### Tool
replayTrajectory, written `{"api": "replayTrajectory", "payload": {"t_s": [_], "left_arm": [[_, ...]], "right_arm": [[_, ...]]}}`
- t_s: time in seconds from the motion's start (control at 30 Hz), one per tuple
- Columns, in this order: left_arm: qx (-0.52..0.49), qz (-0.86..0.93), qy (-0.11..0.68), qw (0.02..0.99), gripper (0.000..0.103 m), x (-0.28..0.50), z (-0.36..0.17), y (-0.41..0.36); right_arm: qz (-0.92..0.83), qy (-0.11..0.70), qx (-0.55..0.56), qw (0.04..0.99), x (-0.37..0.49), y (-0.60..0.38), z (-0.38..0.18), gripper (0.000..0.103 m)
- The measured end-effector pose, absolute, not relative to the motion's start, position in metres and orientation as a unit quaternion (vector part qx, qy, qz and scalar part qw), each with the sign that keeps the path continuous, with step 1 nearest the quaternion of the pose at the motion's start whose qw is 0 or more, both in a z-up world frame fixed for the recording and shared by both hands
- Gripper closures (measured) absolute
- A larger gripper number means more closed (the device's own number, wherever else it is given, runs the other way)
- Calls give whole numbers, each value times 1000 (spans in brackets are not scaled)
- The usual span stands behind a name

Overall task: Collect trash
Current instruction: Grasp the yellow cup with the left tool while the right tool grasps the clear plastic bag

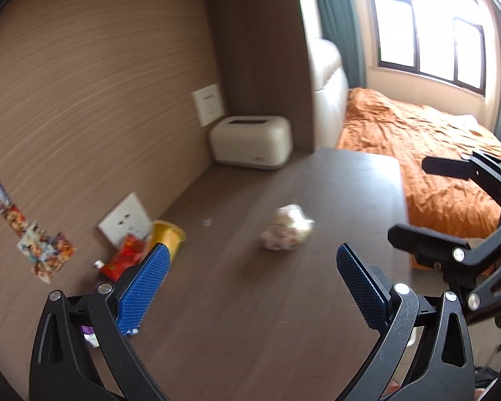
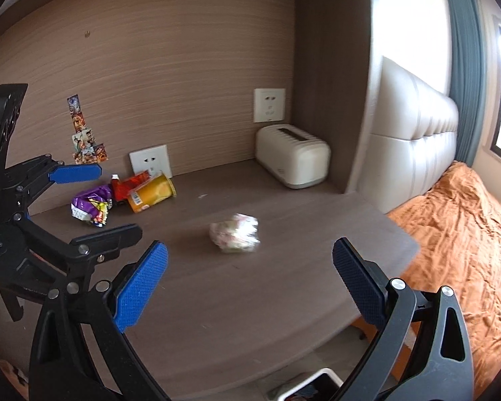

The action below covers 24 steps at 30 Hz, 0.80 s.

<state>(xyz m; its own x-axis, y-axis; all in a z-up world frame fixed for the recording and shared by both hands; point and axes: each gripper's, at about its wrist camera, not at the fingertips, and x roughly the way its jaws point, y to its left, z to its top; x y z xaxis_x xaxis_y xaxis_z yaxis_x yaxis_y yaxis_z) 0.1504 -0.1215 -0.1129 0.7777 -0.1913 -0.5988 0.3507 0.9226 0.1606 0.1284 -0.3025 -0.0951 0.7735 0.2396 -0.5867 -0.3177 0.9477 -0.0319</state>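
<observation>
In the left wrist view, the left gripper (image 1: 250,267) stands with its blue-padded jaws spread wide and nothing between them, above the bare middle of the dark brown wooden desk (image 1: 250,317); the crumpled white patterned wrapper (image 1: 286,228) lies ahead of it, apart from both pads, and the desk's right edge falls away beside the rumpled orange bedspread (image 1: 434,153). In the right wrist view, the right gripper (image 2: 250,267) is likewise wide apart and empty, the same wrapper ahead on open desk. The tipped yellow cylindrical can (image 2: 152,193), the red packet (image 2: 128,183) and the purple foil bag (image 2: 92,204) sit bunched against the back wall, well apart from the cream-coloured toaster (image 2: 292,155) in the corner.
</observation>
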Motion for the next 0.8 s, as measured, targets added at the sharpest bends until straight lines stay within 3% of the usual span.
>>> {"api": "replayTrajectory", "payload": {"t_s": [0.3, 0.8], "left_arm": [[112, -122, 332, 929, 5, 216, -144, -76], [141, -100, 413, 894, 5, 314, -222, -59]], "right_arm": [[158, 328, -68, 929, 186, -248, -124, 4], [101, 405, -85, 905, 267, -238, -195, 4]]}}
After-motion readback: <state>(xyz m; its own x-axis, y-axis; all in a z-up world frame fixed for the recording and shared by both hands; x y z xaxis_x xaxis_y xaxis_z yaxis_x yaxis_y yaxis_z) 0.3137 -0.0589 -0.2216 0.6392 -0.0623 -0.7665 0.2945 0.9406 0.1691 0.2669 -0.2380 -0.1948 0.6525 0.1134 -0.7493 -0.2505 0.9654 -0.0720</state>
